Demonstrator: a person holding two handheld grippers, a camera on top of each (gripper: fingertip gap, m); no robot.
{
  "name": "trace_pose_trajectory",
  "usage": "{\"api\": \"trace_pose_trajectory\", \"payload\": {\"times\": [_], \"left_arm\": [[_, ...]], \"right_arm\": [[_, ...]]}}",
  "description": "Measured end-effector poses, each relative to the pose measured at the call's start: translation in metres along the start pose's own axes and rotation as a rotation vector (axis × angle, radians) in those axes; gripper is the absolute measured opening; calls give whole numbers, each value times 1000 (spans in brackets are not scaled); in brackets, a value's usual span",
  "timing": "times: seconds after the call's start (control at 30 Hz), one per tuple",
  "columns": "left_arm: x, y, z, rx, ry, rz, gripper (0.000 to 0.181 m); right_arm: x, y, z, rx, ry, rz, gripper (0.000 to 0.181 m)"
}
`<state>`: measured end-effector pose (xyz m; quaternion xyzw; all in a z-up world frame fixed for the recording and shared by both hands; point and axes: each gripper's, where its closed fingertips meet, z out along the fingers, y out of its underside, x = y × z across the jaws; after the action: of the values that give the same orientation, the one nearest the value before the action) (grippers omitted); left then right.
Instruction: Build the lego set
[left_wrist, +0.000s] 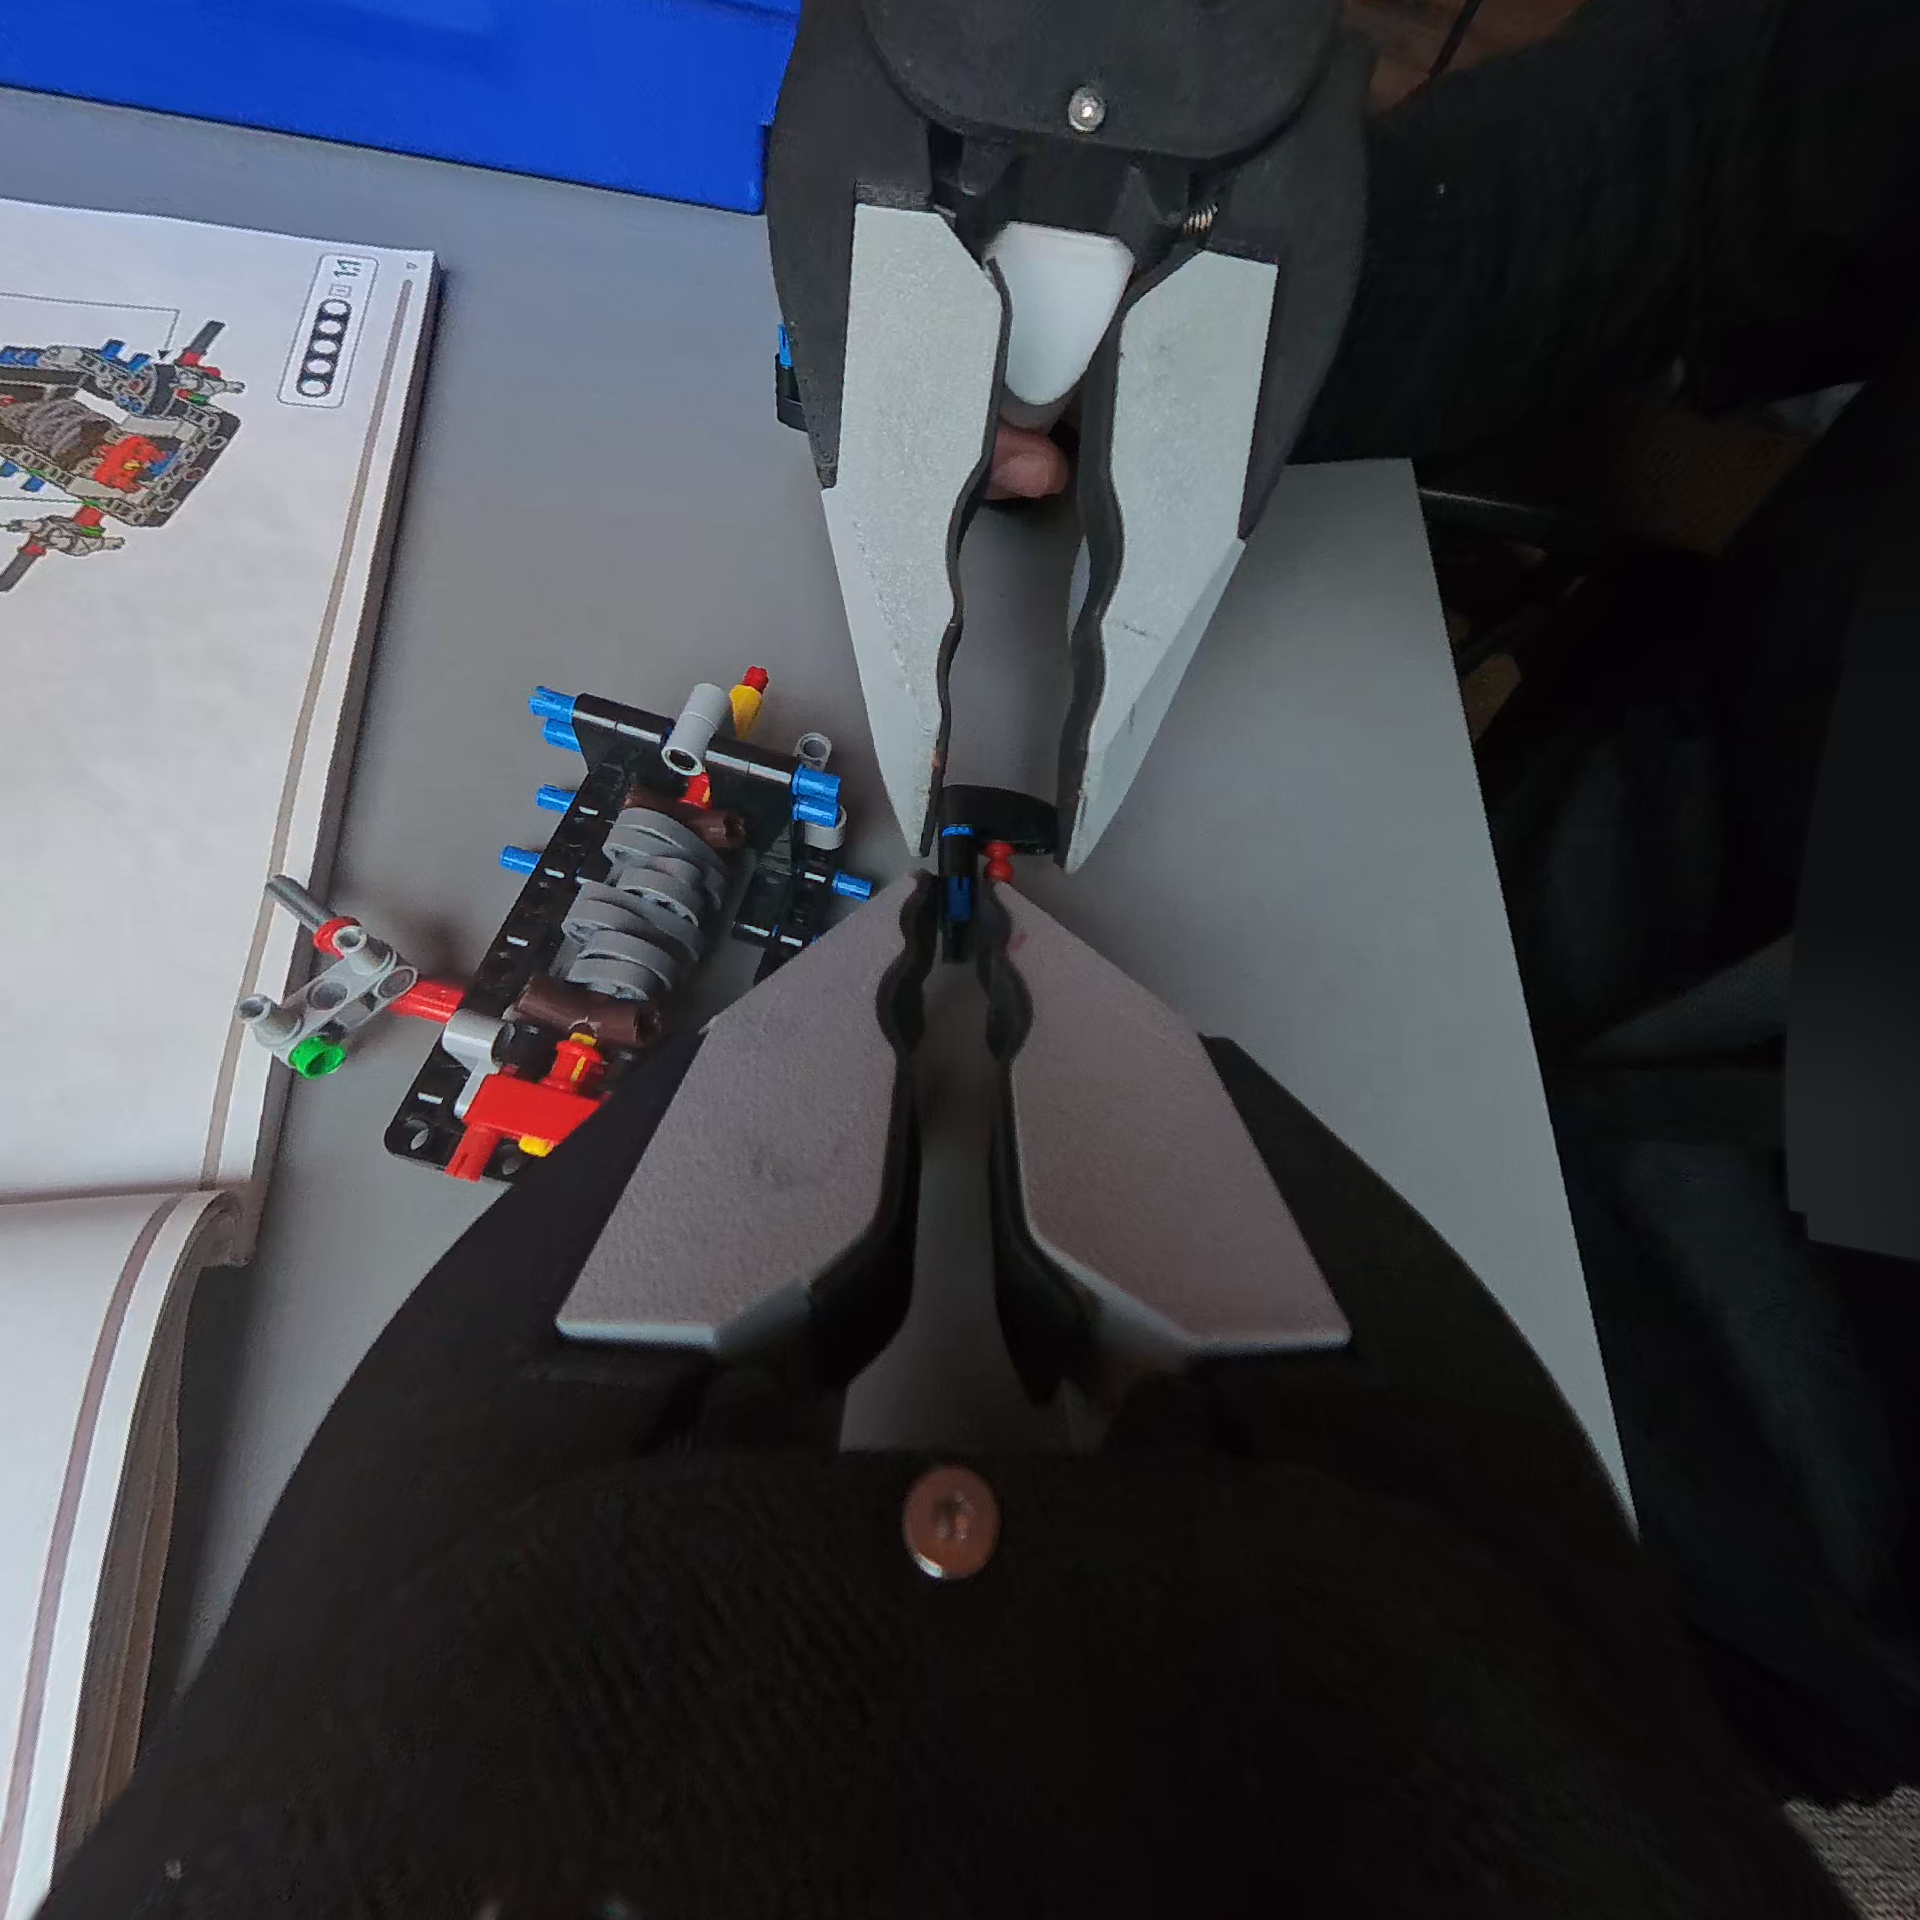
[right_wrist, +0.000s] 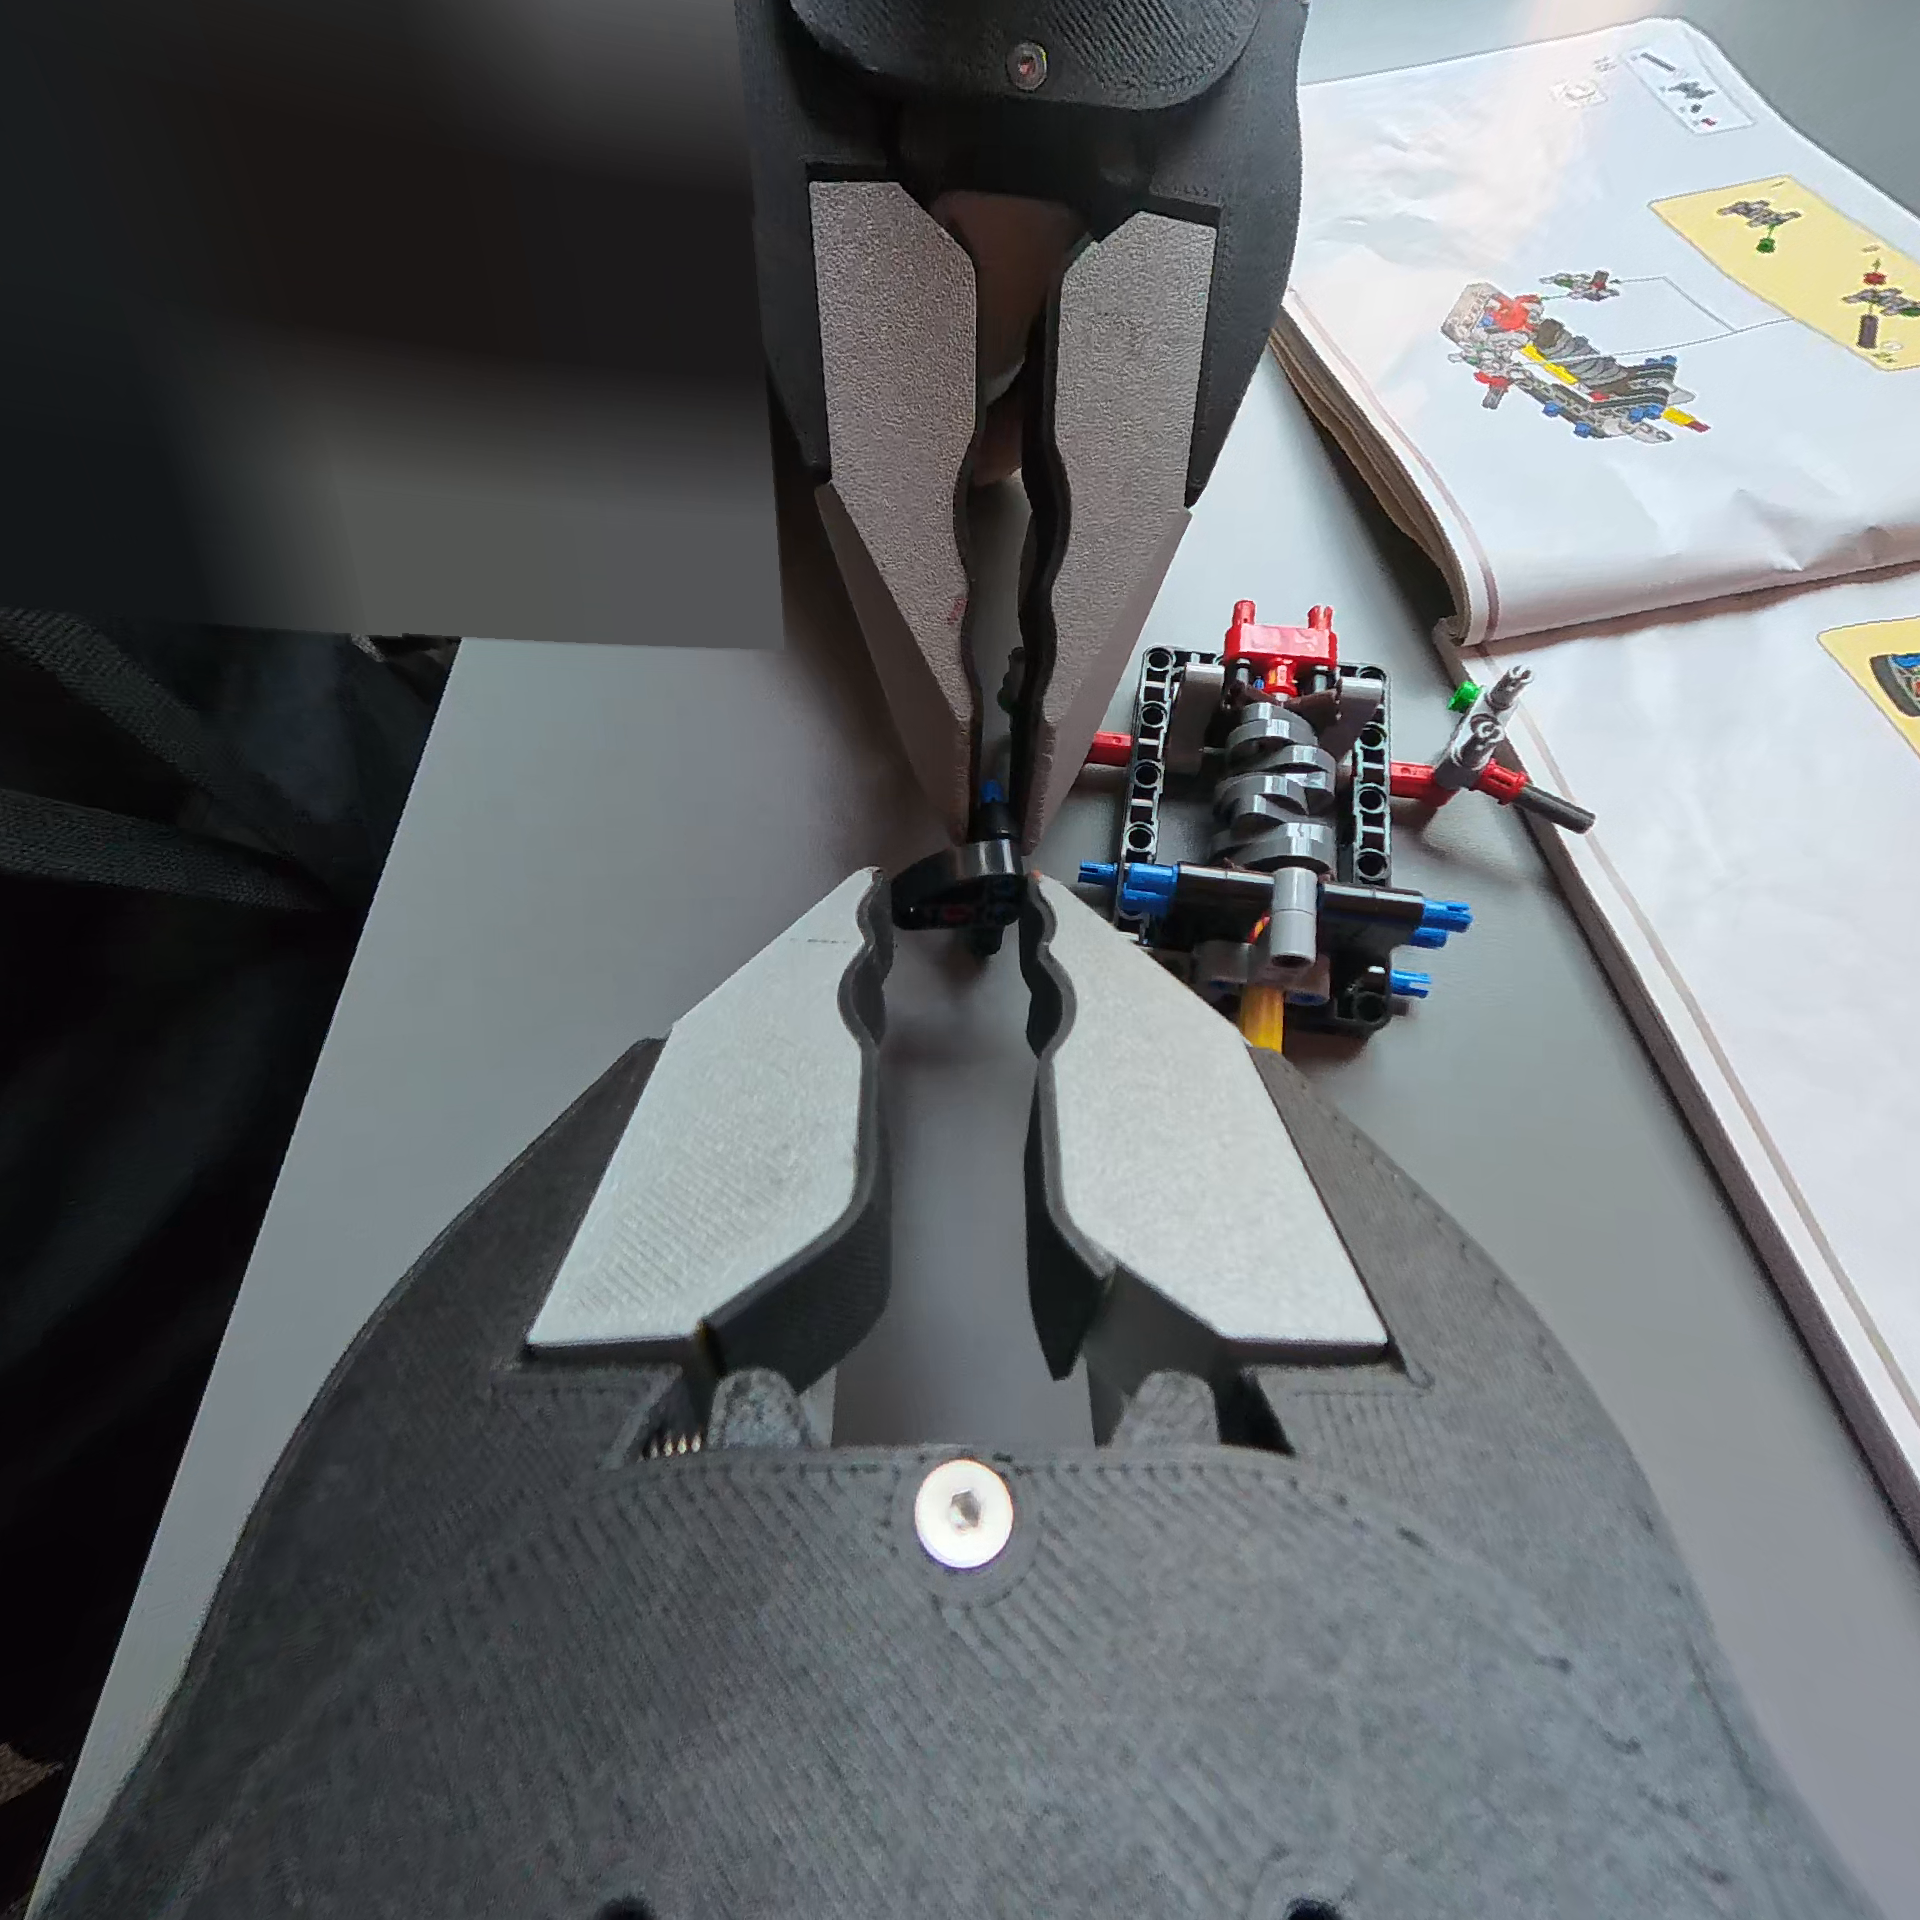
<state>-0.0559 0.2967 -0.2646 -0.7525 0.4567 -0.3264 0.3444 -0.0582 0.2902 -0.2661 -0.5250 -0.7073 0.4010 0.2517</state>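
The left tool (left_wrist: 954, 914) is clamped on a thin black pin (left_wrist: 954, 904) with a blue collar, held end-on so its free end points at the other tool. The right tool (right_wrist: 961, 909) is clamped on a small black beam (right_wrist: 961, 894), a flat rounded piece with holes, turned so a hole faces the pin. The two meet tip to tip just above the table (left_wrist: 1299, 831), near its right edge; I judge the pin is being pressed into the beam, and gripping each part close to the join keeps it from twisting. A small red stud (left_wrist: 1000, 857) shows at the beam's edge.

The main model (left_wrist: 623, 925) lies flat on the table just left of the tools, out of the way yet within reach: a black holed frame around a grey crank of offset lobes, with blue pins sticking out of the sides, brown bushes, a red block at the near end and a yellow axle at the far end. A grey linkage (left_wrist: 327, 987) with a green stud hangs off its red axle. The open booklet (left_wrist: 156, 727), matte paper, lies further left for reference, and a blue bin (left_wrist: 416, 94) stands at the far edge.

The tool fingers (left_wrist: 1143, 1122) are grainy grey wedges with wavy black rubber liners that suit small round parts
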Motion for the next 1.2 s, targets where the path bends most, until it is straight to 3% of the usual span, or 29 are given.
{"api": "trace_pose_trajectory", "payload": {"times": [1.2], "left_arm": [[-1,-3,3,5,-20,-11,2]], "right_arm": [[1,3,0,-22,-11,32,21]]}}
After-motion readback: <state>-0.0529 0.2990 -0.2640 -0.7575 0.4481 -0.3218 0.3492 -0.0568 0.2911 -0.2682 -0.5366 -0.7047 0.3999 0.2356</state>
